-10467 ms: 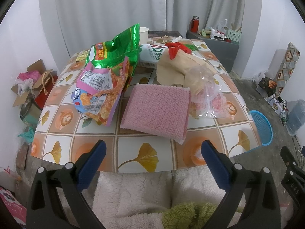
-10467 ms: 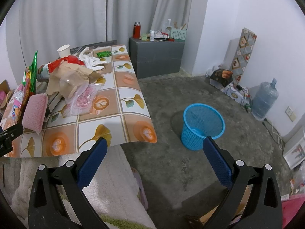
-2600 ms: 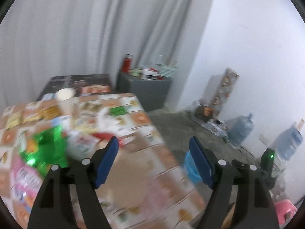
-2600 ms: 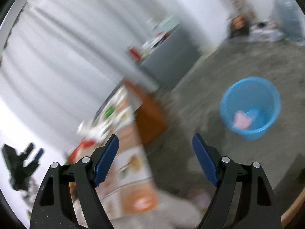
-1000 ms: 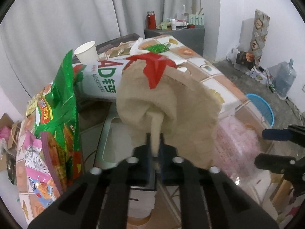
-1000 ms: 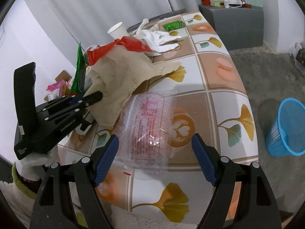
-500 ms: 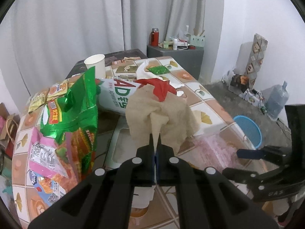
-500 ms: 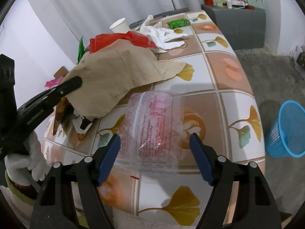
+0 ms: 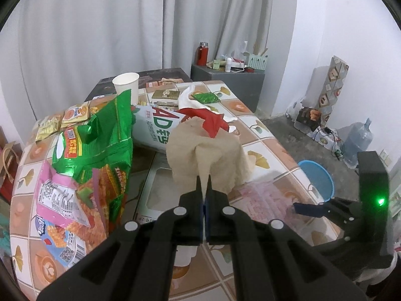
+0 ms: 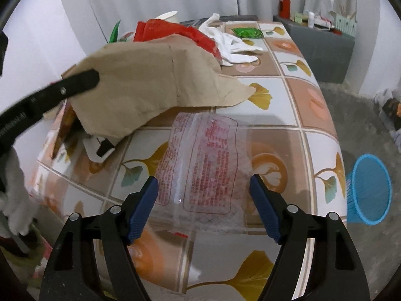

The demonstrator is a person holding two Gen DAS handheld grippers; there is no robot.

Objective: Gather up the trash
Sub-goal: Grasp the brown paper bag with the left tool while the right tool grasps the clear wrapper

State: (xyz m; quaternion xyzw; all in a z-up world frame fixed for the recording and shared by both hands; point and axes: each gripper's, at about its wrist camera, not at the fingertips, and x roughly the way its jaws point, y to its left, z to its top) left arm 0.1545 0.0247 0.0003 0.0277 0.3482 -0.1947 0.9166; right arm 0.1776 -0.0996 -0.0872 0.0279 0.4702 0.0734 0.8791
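The left wrist view looks along its own black fingers [image 9: 204, 195], angled down over the near edge of the ginkgo-patterned tiled tabletop [image 9: 273, 148], facing the grey curtain [image 9: 100, 25] and white corner wall. The right wrist view sits close above the same tabletop [image 10: 288, 105], tilted more steeply down between its blue-padded fingers [image 10: 203, 200]. Both share the crumpled brown paper bag [image 9: 220, 148] [image 10: 150, 87], the clear red-printed plastic wrapper [image 9: 263, 195] [image 10: 205, 165] and the blue mesh plastic basket [image 9: 317, 178] [image 10: 368, 188] on the floor; each view also catches the other gripper at its side

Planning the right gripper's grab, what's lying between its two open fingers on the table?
The clear plastic bag with red print lies flat on the table between the right gripper's open fingers, untouched; the right wrist view shows it.
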